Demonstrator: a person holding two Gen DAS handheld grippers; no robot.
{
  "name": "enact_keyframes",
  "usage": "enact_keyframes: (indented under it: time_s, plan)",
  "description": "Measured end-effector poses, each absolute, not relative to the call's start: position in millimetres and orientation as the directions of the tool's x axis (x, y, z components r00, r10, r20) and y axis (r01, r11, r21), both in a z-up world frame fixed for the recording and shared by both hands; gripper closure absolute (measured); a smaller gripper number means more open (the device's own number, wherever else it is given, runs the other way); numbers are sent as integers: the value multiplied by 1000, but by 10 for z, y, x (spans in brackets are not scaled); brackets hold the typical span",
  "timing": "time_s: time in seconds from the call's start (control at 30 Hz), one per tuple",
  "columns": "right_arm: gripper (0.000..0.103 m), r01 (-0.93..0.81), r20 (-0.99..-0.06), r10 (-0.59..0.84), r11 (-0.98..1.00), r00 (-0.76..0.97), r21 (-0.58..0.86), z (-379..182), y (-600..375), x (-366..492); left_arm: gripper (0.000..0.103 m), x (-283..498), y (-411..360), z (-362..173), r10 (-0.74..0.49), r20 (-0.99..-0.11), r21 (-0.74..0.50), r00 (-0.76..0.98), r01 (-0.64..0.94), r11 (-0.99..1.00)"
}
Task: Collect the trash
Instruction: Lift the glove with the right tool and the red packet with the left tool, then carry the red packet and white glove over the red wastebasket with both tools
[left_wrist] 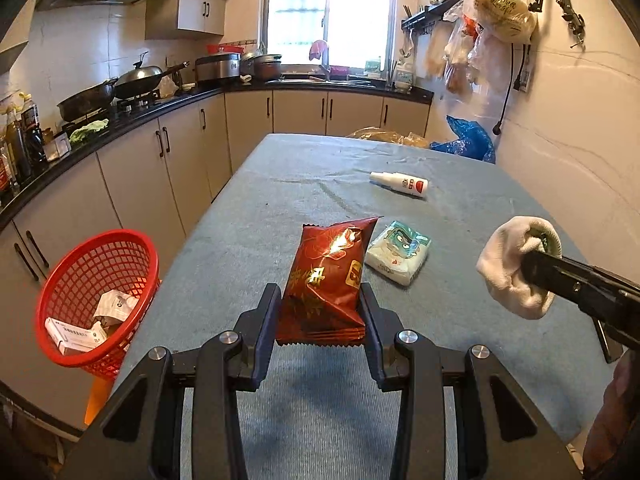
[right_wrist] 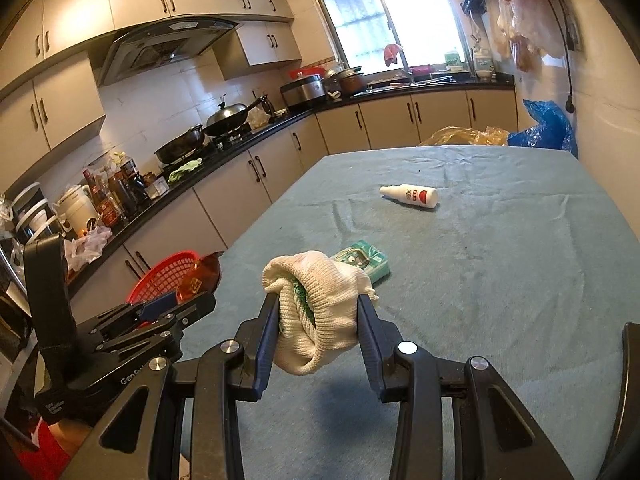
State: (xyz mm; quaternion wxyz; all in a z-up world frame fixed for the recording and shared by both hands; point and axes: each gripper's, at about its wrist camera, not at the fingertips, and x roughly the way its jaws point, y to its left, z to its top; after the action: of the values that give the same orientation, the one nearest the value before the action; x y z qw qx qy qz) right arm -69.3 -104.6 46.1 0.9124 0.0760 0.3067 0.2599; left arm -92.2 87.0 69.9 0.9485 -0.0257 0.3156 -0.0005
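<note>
My left gripper (left_wrist: 320, 300) is shut on a red snack bag (left_wrist: 328, 276), held upright above the blue-grey table (left_wrist: 304, 400). To its left a red mesh basket (left_wrist: 98, 300) sits beside the table's edge, with small white boxes inside. My right gripper (right_wrist: 318, 312) is shut on a balled white sock with green inside (right_wrist: 316, 304); in the left wrist view that sock (left_wrist: 516, 264) hangs at the right. A tissue pack (left_wrist: 400, 254) lies flat on the table past the bag, and a white spray bottle (left_wrist: 400, 185) lies on its side farther back.
Kitchen cabinets and a black counter (left_wrist: 132, 124) with pans run along the left. Blue (left_wrist: 466, 140) and yellowish plastic bags sit beyond the table's far edge. Bags hang on the right wall (left_wrist: 500, 12). In the right wrist view the left gripper (right_wrist: 132, 328) is close at the left.
</note>
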Motion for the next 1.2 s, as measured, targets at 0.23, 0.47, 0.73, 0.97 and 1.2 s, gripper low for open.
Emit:
enact_keyframes:
  time_s: [0.23,0.47,0.73,0.97,1.2]
  plan:
    - [62,-439,-511,515,856,688,272,549,-970,-872,66,-1067,858,759,-21,-581,-47,814,-8,999]
    - [62,-445,-498,510,859,701,253,629,-960,-1031,66,-1187,846,837,-26,-560,-47,828,0,999]
    - [62,-455,-485,510,859,711,237,713,-920,-1225,66,-1356,853,922,-28,-535,-46,844,4,999]
    - [62,-457,-462,504,862,730,219,819,-939,-1416,66,-1514,847,1027,-31,-506,-45,862,9,999]
    - [62,-452,-443,497,867,746,212,890,-1032,-1570,66,-1563,770,1079,-34,-494,-45,869,13,999]
